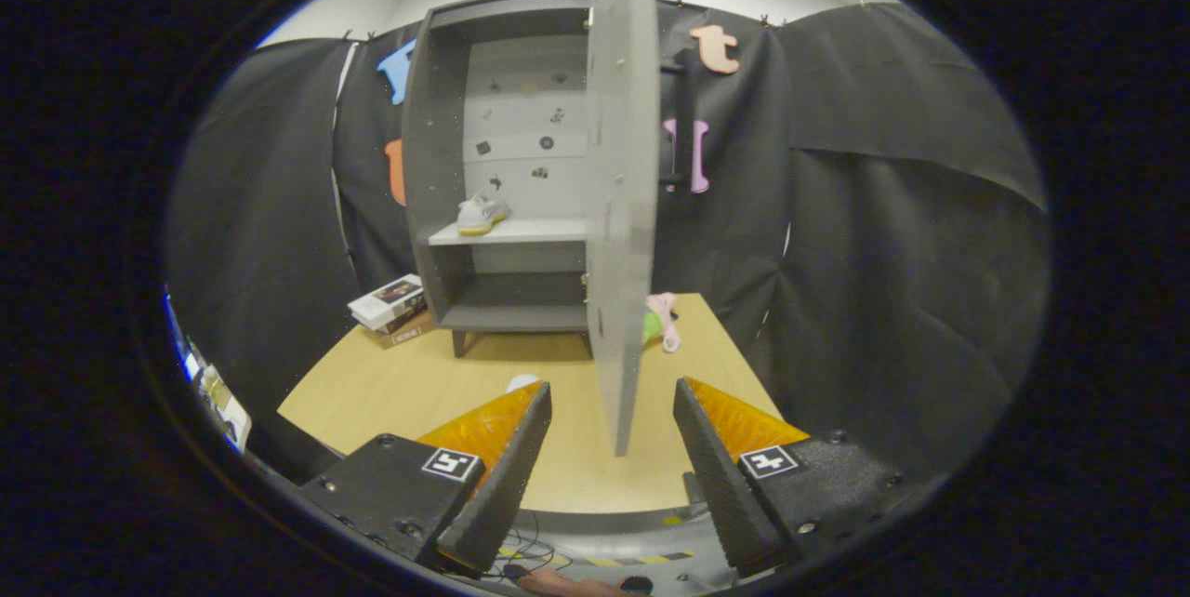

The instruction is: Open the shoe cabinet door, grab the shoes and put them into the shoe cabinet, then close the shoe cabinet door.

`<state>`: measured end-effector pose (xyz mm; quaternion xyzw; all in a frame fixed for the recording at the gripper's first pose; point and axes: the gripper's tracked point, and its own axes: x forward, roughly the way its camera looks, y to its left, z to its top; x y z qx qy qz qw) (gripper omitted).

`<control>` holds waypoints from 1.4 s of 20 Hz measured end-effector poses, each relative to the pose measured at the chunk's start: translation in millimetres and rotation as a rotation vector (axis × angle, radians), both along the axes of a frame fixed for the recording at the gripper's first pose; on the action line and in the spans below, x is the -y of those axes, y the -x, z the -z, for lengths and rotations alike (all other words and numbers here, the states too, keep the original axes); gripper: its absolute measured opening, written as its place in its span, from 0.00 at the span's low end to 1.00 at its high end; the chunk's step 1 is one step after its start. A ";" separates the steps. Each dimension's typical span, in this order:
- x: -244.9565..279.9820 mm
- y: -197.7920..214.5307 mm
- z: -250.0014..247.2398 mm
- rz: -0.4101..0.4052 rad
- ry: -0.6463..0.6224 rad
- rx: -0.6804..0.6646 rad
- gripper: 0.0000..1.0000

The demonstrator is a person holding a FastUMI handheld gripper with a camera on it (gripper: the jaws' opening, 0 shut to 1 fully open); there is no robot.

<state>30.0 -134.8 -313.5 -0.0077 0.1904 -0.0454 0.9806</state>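
Cabinet, grey, upper centre of the frame, standing at the far side of a wooden table; door swung open, seen edge-on, its lower corner reaching down between the fingers. Shoe, white with a yellowish sole, on the middle shelf. Gripper, lower centre: fingers spread wide, holding nothing. Books stacked left of the cabinet. Pink and green item right of the door.
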 end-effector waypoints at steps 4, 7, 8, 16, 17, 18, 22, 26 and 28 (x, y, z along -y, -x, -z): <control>-56.8 -23.9 43.5 -0.055 -0.006 -0.111 0.88; -90.4 -59.8 81.3 -0.100 -0.010 -0.191 0.88; -96.7 -71.0 93.8 -0.111 -0.014 -0.213 0.88; -120.4 -162.3 206.7 -0.154 -0.108 -0.454 0.85; -119.6 -171.5 220.4 -0.146 -0.121 -0.486 0.82; -121.1 -178.2 231.3 -0.141 -0.133 -0.508 0.81; -119.8 -202.7 273.1 -0.066 -0.167 -0.604 0.71; -115.9 -224.3 291.5 -0.005 -0.199 -0.622 0.50; -110.1 -227.3 302.1 0.027 -0.188 -0.640 0.32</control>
